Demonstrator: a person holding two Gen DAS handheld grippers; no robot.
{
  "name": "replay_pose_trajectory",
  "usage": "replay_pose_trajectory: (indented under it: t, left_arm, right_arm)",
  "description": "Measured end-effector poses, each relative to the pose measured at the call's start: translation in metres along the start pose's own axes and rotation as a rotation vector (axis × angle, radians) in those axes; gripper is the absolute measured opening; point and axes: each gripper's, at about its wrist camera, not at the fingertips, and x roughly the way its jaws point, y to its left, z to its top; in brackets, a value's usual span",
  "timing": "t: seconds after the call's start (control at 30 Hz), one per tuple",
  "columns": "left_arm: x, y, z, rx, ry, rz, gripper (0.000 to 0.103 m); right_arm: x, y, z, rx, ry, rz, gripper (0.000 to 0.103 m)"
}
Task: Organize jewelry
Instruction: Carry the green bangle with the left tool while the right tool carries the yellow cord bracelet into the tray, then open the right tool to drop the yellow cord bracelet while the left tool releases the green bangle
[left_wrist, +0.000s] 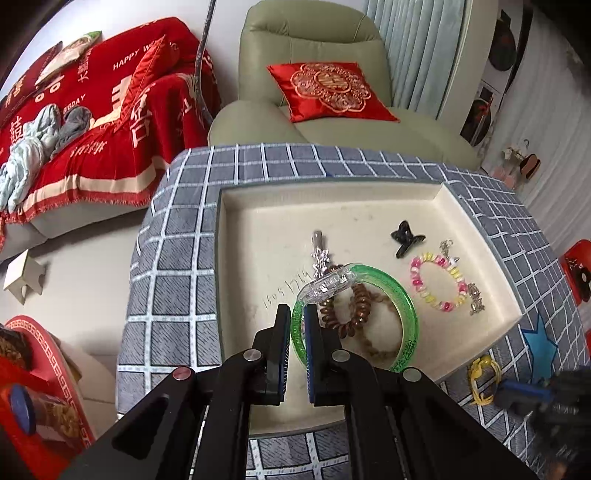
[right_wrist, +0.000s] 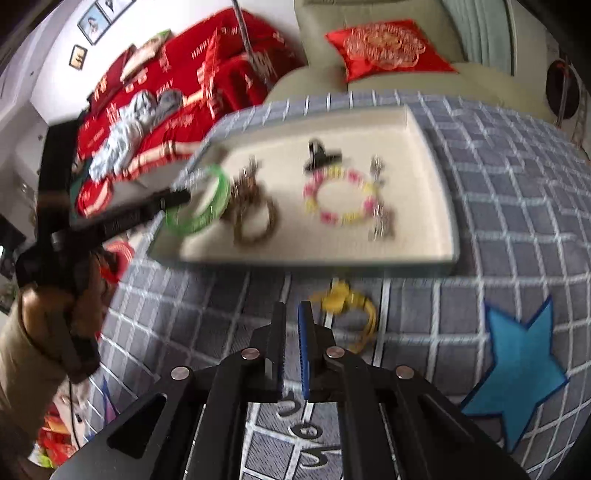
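The left claw (left_wrist: 297, 314) is clenched on the green bangle (left_wrist: 406, 314), over the tray's (left_wrist: 332, 192) near-left part. It looks stiff, slick and light, best pinched across the rim. The right claw (right_wrist: 291, 314) is slightly parted and holds nothing, just short of one yellow hair tie (right_wrist: 354, 310), soft, lying before the tray. In the tray: one bead bracelet (left_wrist: 437, 282), one black clip (left_wrist: 404, 238).

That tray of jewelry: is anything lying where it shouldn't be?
Yes. A yellow coiled hair tie lies on the checked cloth just outside the tray, near the blue star, while the other pieces sit inside.
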Motion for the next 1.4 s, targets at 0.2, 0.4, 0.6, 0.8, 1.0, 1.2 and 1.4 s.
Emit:
replay_pose_trajectory:
  t: [0.2,0.4,0.6,0.8,1.0,1.2,1.4]
  left_arm:
    - [0.002,-0.005,-0.005,0.022,-0.003,0.015,0.024]
    - [0.000,-0.007,-0.007,0.019,-0.004,0.010,0.024]
    - [-0.006,-0.007,-0.008,0.021,-0.017,0.008,0.024]
    - [-0.015,-0.006,-0.005,0.015,-0.034,0.005,0.024]
    - [-0.018,-0.005,0.001,0.007,-0.047,0.003,0.024]
    - [-0.007,-0.007,0.006,0.012,-0.041,0.025,0.024]
    - [0.011,-0.009,0.004,0.027,-0.016,0.066,0.024]
  right_arm:
    - [0.008,0.008,-0.007,-0.039,-0.017,-0.051,0.048]
    - [0.025,0.023,-0.012,-0.112,0.030,-0.181,0.002]
    - [-0.005,0.027,-0.012,-0.087,-0.044,-0.107,0.002]
    - [-0.040,0.020,0.010,-0.006,-0.113,0.002,0.002]
    - [-0.046,0.013,0.048,0.043,-0.163,0.029,0.002]
    - [-0.027,0.003,0.080,0.070,-0.167,-0.001,0.002]
    - [0.013,-0.008,0.095,0.072,-0.131,-0.050,0.002]
